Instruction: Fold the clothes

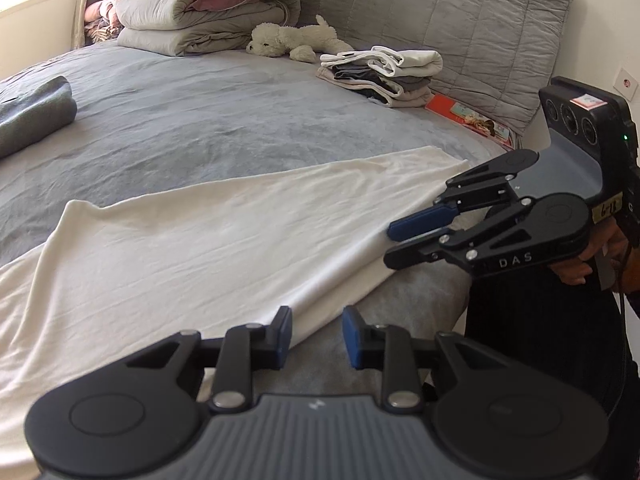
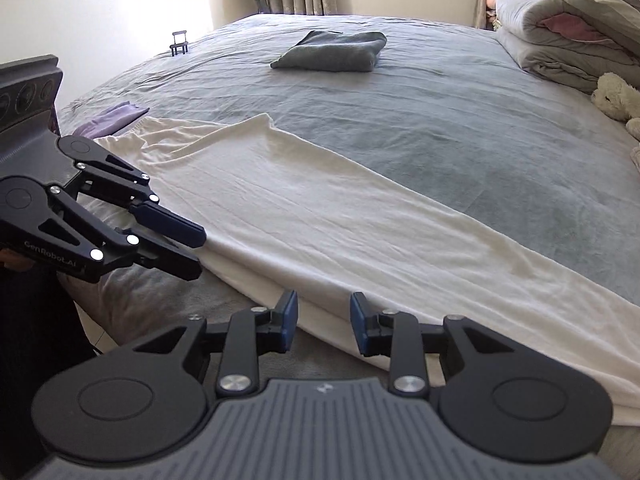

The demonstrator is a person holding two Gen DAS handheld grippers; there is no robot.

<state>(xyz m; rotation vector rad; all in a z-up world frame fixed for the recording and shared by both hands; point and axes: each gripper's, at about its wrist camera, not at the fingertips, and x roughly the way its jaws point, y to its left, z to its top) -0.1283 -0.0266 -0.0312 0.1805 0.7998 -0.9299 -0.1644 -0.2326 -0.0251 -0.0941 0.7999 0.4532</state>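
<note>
Cream cotton garment (image 1: 208, 236) lying long and doubled along the near edge of the grey-covered bed (image 1: 192, 120), further folds apparently due; left hand-held gripper (image 1: 316, 336) and right hand-held gripper (image 2: 324, 322) both parted, empty, at its near edge; left view alone shows the stack of folded pale clothes (image 1: 384, 76), right view alone the folded grey-green cloth (image 2: 332, 54).

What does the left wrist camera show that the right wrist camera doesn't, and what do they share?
Only the left wrist view shows the stack of folded clothes by the quilted headboard, with the red book beside it. Only the right wrist view shows the purple cloth and the small black stand at the bed's far edge. Both show the white garment spread on the grey bed, the folded grey item, the plush dog, the folded quilts, and both tools, left and right, open at the garment's near edge.
</note>
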